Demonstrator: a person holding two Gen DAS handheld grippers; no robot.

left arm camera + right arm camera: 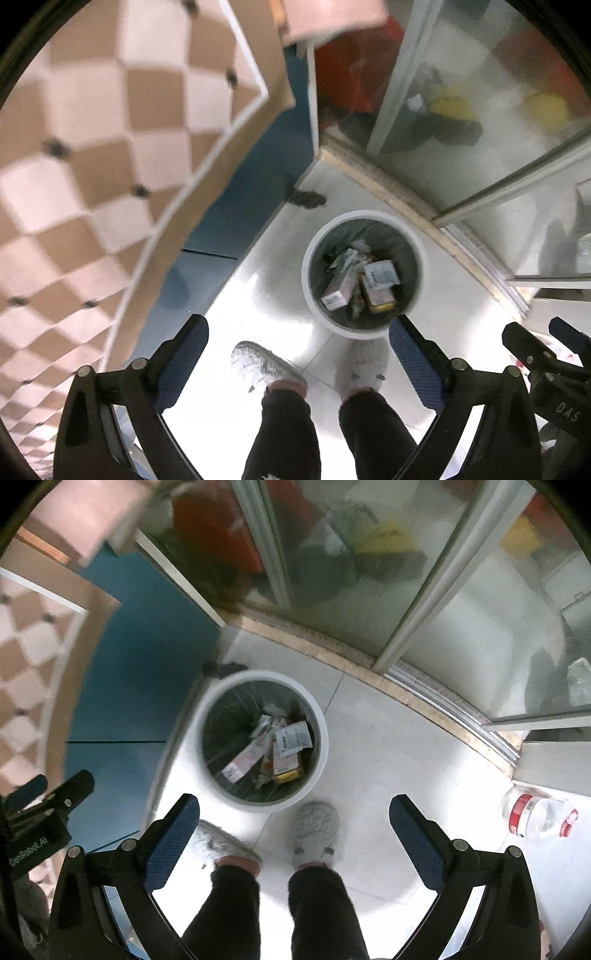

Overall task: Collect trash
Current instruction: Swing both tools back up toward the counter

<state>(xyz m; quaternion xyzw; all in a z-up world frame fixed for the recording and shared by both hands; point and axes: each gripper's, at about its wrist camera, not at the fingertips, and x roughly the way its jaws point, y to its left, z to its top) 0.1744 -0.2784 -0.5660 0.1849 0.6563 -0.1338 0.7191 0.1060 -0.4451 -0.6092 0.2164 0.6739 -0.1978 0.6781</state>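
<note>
Both the left gripper (298, 328) and right gripper (294, 808) were found spread wide and empty above the floor (388, 746). Cartons and wrappers (273, 749) were already deposited in the bin (321, 738). One plastic bottle (537, 818) remained uncollected near the floor's right edge.
</note>
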